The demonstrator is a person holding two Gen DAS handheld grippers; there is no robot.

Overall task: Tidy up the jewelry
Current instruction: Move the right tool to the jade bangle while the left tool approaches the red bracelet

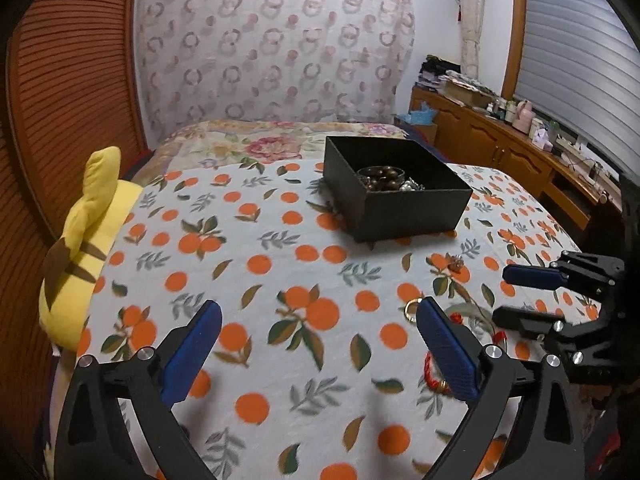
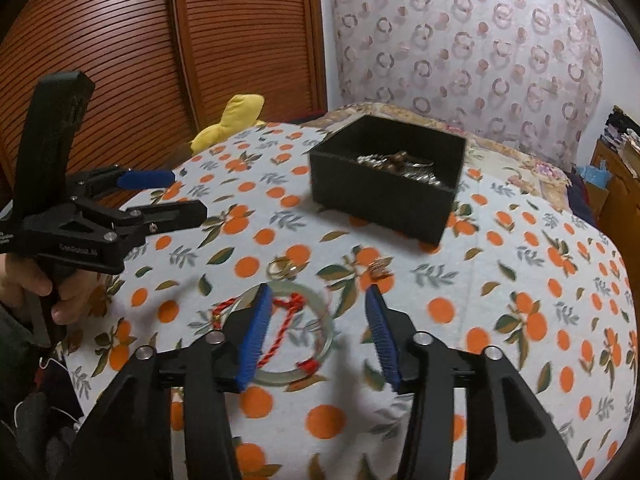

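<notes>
A black open box (image 1: 394,190) (image 2: 386,178) with beads and silver jewelry inside sits on the orange-print blanket. In the right wrist view a pale jade bangle (image 2: 320,354), a red cord (image 2: 286,320), gold rings (image 2: 282,269) and a small brooch (image 2: 378,268) lie on the blanket in front of the box. My right gripper (image 2: 316,300) is open and empty just above the bangle; it also shows in the left wrist view (image 1: 500,294). My left gripper (image 1: 320,308) (image 2: 188,194) is open and empty, left of the jewelry.
A yellow plush toy (image 1: 86,248) lies at the blanket's left edge. A wooden slatted wardrobe (image 2: 140,40) stands on the left. A wooden cabinet (image 1: 500,148) with clutter runs along the right under the window. A floral quilt (image 1: 260,144) lies behind the box.
</notes>
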